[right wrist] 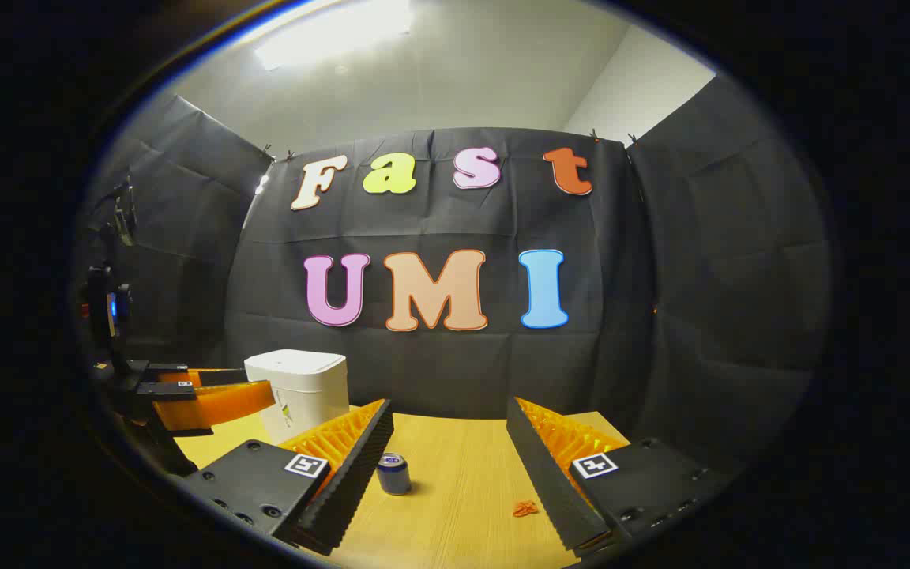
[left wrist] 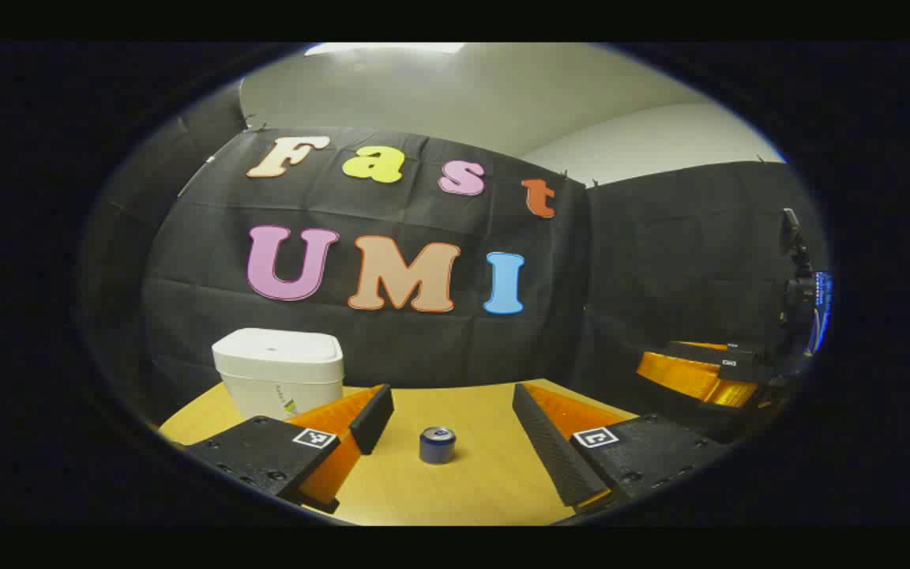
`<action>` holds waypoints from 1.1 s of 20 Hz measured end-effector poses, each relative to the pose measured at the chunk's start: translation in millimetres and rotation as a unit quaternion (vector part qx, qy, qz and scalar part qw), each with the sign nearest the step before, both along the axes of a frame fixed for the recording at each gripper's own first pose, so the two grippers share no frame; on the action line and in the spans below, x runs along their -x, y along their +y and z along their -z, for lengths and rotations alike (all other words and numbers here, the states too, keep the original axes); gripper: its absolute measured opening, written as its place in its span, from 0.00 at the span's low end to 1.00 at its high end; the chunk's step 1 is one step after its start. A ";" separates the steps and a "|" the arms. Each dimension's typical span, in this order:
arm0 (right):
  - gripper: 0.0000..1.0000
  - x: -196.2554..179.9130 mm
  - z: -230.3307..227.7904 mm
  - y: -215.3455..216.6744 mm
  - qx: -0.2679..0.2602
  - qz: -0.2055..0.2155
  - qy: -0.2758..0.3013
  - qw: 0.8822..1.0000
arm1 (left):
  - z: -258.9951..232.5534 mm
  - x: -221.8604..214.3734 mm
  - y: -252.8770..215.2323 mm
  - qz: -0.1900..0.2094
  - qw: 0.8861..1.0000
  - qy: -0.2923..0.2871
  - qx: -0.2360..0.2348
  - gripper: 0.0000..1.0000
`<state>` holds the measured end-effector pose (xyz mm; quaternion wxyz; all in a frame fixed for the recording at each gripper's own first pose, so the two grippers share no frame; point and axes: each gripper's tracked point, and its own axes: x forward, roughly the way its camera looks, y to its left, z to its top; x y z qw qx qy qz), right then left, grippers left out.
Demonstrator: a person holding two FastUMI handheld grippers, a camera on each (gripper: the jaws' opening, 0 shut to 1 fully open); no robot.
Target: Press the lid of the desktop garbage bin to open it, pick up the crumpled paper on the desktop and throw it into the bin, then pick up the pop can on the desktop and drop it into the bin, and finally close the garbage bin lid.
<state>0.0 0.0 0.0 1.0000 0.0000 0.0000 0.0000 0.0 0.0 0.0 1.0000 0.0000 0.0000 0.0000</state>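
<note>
- the left gripper [left wrist: 453,431] hangs with its jaws apart and empty, the can [left wrist: 437,444] upright on the table [left wrist: 494,482] between them, likely lined up for a grab.
- the right gripper [right wrist: 449,450] is also wide apart, holding nothing.
- the bin [left wrist: 278,371] stands at the back left, lid down; crumpled paper isn't visible.

Left gripper [left wrist: 445,419] with jaws spread wide above the wooden table [left wrist: 486,482], upright pop can [left wrist: 437,444] between the fingers, white bin [left wrist: 279,373] lid closed at left, right gripper [left wrist: 700,371] off to the right.
</note>
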 end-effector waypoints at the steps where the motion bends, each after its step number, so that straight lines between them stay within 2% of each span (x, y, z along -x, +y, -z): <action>1: 0.96 -0.9 0.9 -3.2 -0.002 -0.001 0.000 1.000 | 0.6 -0.2 -1.8 -0.001 1.000 0.000 -0.004 0.92; 6: 0.96 -6.9 -1.1 -10.9 -0.015 0.013 -0.004 1.000 | -2.0 -1.7 1.0 -0.016 1.000 -0.008 -0.008 0.93; 13: 0.96 -3.0 3.4 -8.0 -0.013 0.011 -0.001 1.000 | 3.4 -2.9 -14.6 0.006 1.000 0.000 -0.015 0.92; 22: 0.96 -1.2 8.6 -7.1 -0.018 0.017 0.005 1.000 | 8.7 -4.3 -17.2 0.010 1.000 0.010 -0.013 0.93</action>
